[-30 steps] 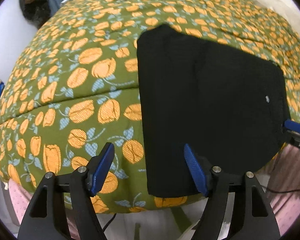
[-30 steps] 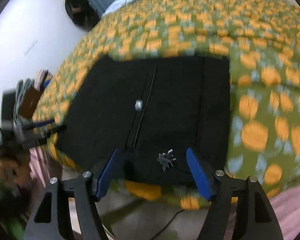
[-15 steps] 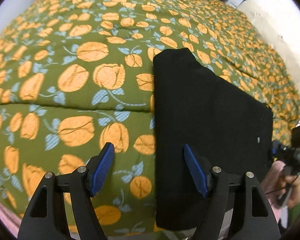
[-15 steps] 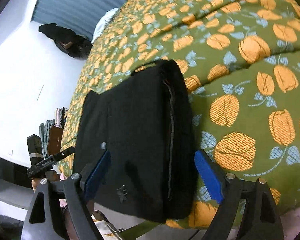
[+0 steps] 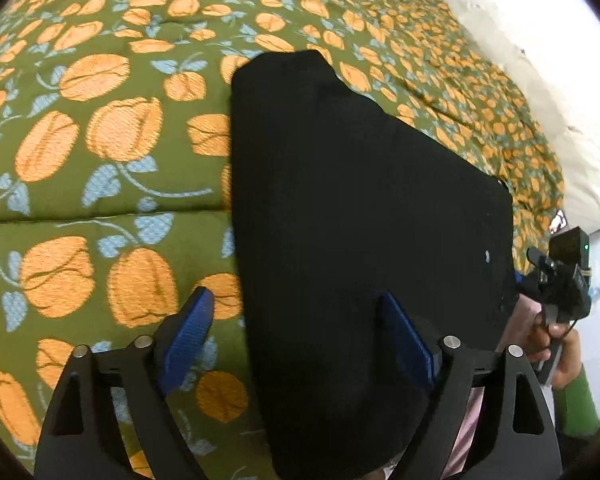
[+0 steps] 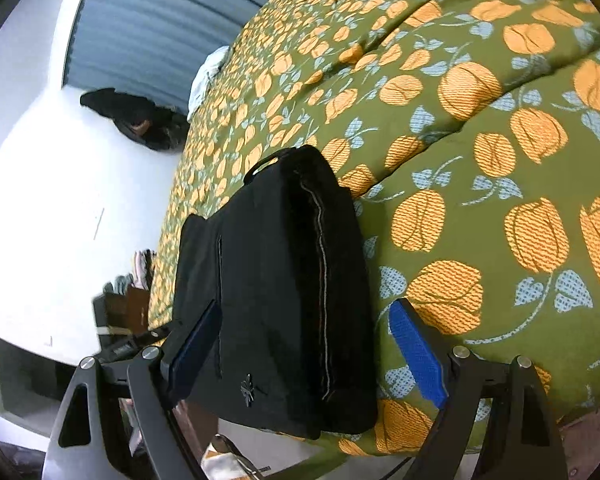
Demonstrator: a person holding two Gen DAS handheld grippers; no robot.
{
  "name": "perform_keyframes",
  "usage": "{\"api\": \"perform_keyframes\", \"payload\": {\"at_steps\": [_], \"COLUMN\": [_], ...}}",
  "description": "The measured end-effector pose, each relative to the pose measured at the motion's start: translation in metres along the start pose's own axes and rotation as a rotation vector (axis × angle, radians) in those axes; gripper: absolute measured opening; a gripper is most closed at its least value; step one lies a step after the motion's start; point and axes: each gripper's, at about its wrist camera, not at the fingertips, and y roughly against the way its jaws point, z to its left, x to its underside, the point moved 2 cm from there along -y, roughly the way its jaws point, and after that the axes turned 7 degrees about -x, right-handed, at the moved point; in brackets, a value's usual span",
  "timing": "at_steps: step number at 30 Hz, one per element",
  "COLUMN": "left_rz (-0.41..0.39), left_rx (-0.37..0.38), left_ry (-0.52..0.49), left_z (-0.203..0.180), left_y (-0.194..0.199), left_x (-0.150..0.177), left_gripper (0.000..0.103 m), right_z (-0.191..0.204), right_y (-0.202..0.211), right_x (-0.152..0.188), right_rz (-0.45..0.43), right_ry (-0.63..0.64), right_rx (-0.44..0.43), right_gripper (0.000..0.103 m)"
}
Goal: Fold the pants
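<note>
The black pants lie folded into a thick rectangle on the bed near its front edge. They also show in the right wrist view, with a grey seam line and a small emblem. My left gripper is open and straddles the left edge of the pile at its near end. My right gripper is open and straddles the right end of the pile. Neither holds cloth. The right gripper's body and the hand holding it show at the right of the left wrist view.
The bed cover is green with orange flowers and spreads far behind the pants. A white wall and dark items lie left of the bed. A beige pillow lies at the far right.
Both grippers have swung and moved in low over the ends of the folded pants, so the pile looks larger. The pants have not moved. Both stay open.
</note>
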Motion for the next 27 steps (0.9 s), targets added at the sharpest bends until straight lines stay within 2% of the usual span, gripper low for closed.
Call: {"api": "perform_keyframes", "payload": {"at_steps": [1, 2, 4, 5, 7, 11, 12, 14, 17, 20, 22, 23, 24, 27], "left_rz": [-0.002, -0.002, 0.01, -0.003, -0.017, -0.06, -0.065, -0.061, -0.045, -0.043, -0.041, -0.04, -0.041, -0.068], "left_rx": [-0.003, -0.005, 0.027, 0.027, 0.069, 0.215, 0.213, 0.16, 0.171, 0.142, 0.114, 0.106, 0.097, 0.017], "left_ry": [-0.008, -0.012, 0.0, 0.013, 0.03, 0.109, 0.109, 0.102, 0.156, 0.147, 0.14, 0.141, 0.142, 0.072], "left_z": [-0.003, -0.006, -0.009, -0.01, -0.011, 0.004, 0.008, 0.016, 0.032, 0.031, 0.027, 0.027, 0.025, 0.006], "left_y": [-0.001, -0.002, -0.005, -0.003, 0.004, 0.028, 0.031, 0.029, 0.023, 0.02, 0.018, 0.019, 0.021, 0.039], "left_x": [0.0, -0.001, -0.002, -0.004, -0.004, -0.008, -0.007, -0.004, 0.0, 0.002, 0.001, 0.001, 0.001, 0.002], "left_gripper": [0.086, 0.078, 0.053, 0.034, 0.021, 0.018, 0.018, 0.018, 0.019, 0.019, 0.019, 0.019, 0.019, 0.019], "right_z": [0.001, 0.002, 0.005, 0.005, 0.002, -0.009, -0.008, -0.001, 0.009, 0.018, 0.027, 0.032, 0.043, 0.08], "right_y": [-0.001, -0.002, -0.007, -0.01, -0.015, -0.018, -0.021, -0.032, -0.054, -0.077, -0.084, -0.085, -0.081, -0.07], "right_x": [0.001, 0.001, 0.002, 0.003, 0.002, -0.001, -0.001, 0.0, 0.003, 0.006, 0.006, 0.005, 0.005, 0.009], "right_rz": [0.005, 0.012, 0.041, 0.062, 0.089, 0.082, 0.091, 0.142, 0.212, 0.27, 0.282, 0.286, 0.285, 0.275], "right_ry": [0.0, 0.004, 0.015, 0.014, -0.007, -0.044, -0.037, 0.003, 0.052, 0.103, 0.138, 0.16, 0.215, 0.343], "right_rx": [-0.007, -0.013, -0.034, -0.049, -0.075, -0.068, -0.075, -0.091, -0.086, -0.058, -0.063, -0.055, -0.027, 0.004], "right_gripper": [0.086, 0.086, 0.086, 0.086, 0.086, 0.086, 0.086, 0.086, 0.086, 0.087, 0.08, 0.062, 0.051, 0.039]}}
